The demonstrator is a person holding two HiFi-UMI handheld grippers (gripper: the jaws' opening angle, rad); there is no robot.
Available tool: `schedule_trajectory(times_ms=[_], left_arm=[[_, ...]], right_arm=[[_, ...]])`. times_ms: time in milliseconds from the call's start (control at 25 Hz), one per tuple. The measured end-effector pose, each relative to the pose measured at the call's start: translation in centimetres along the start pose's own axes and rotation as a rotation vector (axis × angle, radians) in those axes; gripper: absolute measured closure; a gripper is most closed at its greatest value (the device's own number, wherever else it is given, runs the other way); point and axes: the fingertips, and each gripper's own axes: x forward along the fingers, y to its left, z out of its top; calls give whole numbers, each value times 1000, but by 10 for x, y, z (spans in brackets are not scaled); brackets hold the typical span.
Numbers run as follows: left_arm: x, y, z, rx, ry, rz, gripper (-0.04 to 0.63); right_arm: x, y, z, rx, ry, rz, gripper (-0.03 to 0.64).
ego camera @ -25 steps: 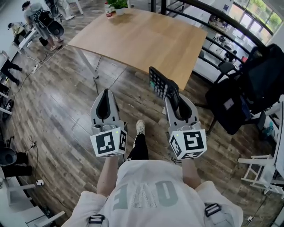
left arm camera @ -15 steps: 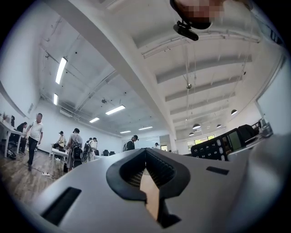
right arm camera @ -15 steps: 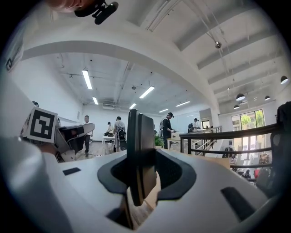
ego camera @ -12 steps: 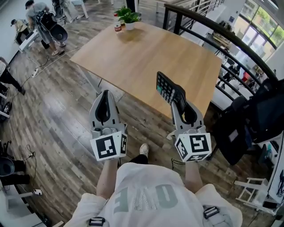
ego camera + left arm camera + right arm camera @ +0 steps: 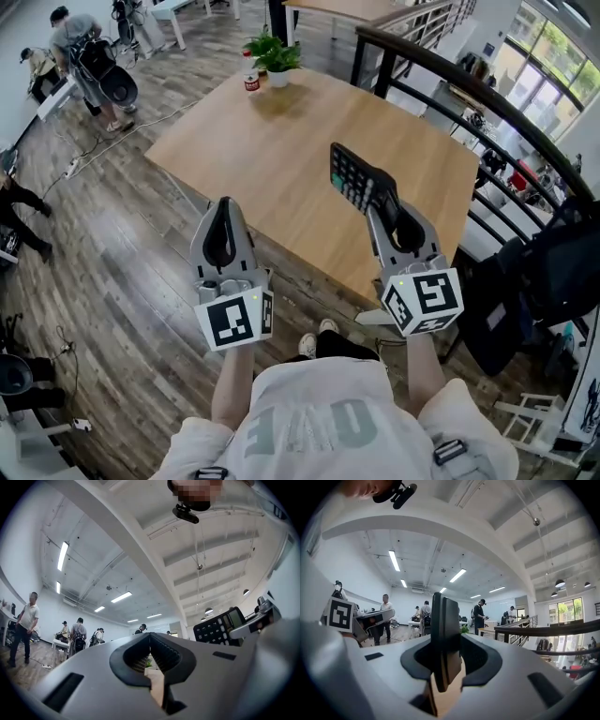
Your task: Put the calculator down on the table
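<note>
right tongs (image 5: 379, 208) clamp the lower end of the calculator (image 5: 354, 178), jaws closed part way on its thin body. its keys face the left tongs (image 5: 223, 206), whose jaws meet at the tips with nothing between them. we judge this the carry step: the calculator stands up in the air, off the table (image 5: 281, 141), which spreads just ahead of and below both tongs. next, as we read it, the right tongs need to go out over the bare wood, sink, tip the calculator flat and only then part the jaws. far beyond the left tongs, at the table's far edge, a white pot (image 5: 277, 78) holds a green plant (image 5: 272, 49). a red-labelled bottle (image 5: 250, 81) stands just beside it, contents unclear.
</note>
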Motion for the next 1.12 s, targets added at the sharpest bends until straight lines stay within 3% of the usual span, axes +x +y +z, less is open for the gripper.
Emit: schedule_trajectory(times_ms=[320,560,920,1120], left_arm=[[36,10,-35,33,81,110,586],[59,2,-47,47,112,149,586],[91,-5,-49,84,138,113,586],[104,11,-54,69,135,108,586]], right_arm=[[62,-10,-23,9,54,126,496],[94,-25,-31,42,69,223,496],[142,-45,-29,104,223,455,497],[173,-48,-29,116,340,514,497]])
